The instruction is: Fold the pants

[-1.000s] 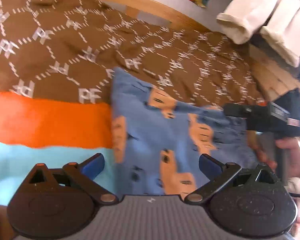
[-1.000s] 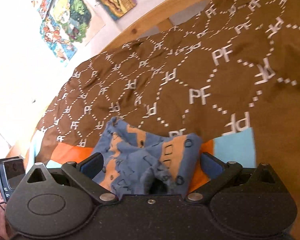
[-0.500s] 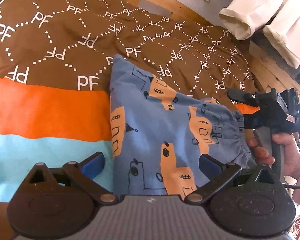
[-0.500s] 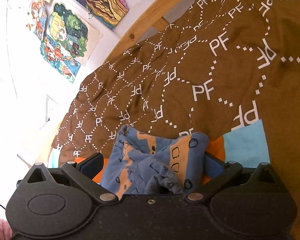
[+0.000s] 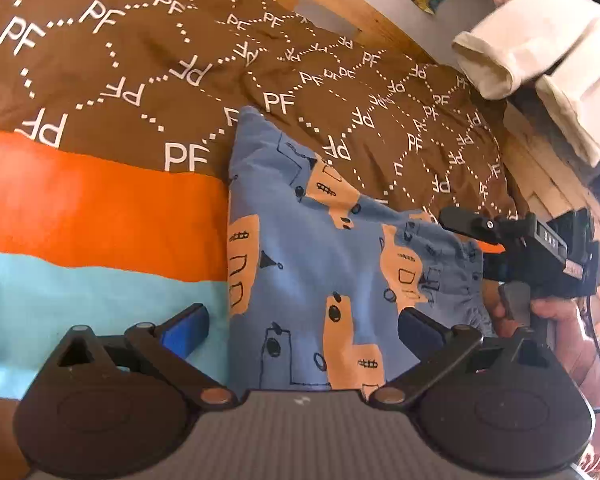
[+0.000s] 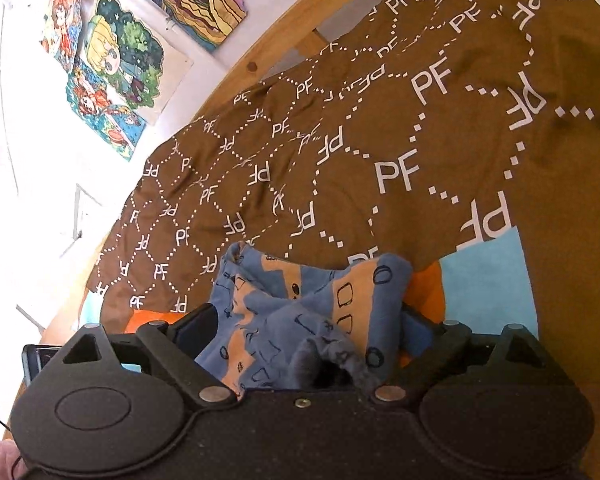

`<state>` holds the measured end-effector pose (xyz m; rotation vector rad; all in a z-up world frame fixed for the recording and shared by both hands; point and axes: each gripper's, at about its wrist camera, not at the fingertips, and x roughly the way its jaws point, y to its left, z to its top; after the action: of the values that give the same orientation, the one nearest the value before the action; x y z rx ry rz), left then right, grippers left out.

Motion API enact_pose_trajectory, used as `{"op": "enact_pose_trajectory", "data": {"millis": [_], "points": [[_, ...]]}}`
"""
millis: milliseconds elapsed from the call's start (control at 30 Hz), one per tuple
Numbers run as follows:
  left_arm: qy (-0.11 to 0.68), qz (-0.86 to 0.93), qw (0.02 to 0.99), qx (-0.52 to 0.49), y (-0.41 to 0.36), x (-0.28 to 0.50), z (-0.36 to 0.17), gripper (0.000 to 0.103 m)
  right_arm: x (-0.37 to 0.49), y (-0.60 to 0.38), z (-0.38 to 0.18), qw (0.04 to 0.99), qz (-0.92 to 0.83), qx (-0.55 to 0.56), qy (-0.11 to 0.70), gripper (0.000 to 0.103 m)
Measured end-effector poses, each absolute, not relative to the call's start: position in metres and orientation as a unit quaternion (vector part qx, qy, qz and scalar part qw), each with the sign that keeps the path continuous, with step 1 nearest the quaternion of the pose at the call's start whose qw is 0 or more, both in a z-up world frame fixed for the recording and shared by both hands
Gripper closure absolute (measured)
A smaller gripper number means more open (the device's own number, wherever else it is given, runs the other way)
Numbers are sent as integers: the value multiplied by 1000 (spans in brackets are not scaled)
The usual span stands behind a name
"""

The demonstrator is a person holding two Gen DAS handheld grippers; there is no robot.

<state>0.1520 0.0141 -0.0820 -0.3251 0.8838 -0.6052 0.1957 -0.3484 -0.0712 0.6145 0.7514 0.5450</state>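
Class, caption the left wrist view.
Open left gripper over patterned blue pants on a brown bedspread.

White "PF" across brown bedcover point(image 5: 308, 60); "DAS" on right hand-held gripper point(image 5: 466, 220)

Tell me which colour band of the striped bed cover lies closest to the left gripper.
The light blue band, directly beside the left gripper. The orange band and the brown part with white letters lie beyond it.

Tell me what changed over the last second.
The right gripper has just been closing a little around the bunched waistband of the pants, pads not yet pressing. The left gripper stays open over the flat fabric. The pants still lie on the bedspread.
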Motion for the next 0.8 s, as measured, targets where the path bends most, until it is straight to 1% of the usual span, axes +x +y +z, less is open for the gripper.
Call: {"op": "enact_pose_trajectory", "data": {"millis": [67,167,233,267,333,400,500,667,733,800], "points": [[418,-288,848,-151,14,151,-82,0,195,-348,-71,851,253,293,356,12],[418,-288,847,-157,15,151,-82,0,192,-351,-73,854,239,297,355,21],[419,-287,846,-162,16,151,-82,0,191,-353,-74,856,229,297,356,31],[419,-287,846,-164,17,152,-82,0,190,-354,-75,858,222,295,357,34],[419,-286,846,-165,17,151,-82,0,188,-355,-76,861,210,292,358,49],[419,-285,847,-162,16,151,-82,0,186,-357,-78,862,202,296,358,54],[419,-284,848,-157,15,149,-81,1,185,-356,-78,866,199,289,357,56],[422,-275,849,-163,17,149,-81,7,184,-351,-76,872,192,274,357,61],[423,-269,849,-169,19,150,-80,10,184,-350,-76,874,190,271,357,63],[426,-258,848,-183,23,150,-80,17,184,-349,-76,875,188,268,357,64]]}}
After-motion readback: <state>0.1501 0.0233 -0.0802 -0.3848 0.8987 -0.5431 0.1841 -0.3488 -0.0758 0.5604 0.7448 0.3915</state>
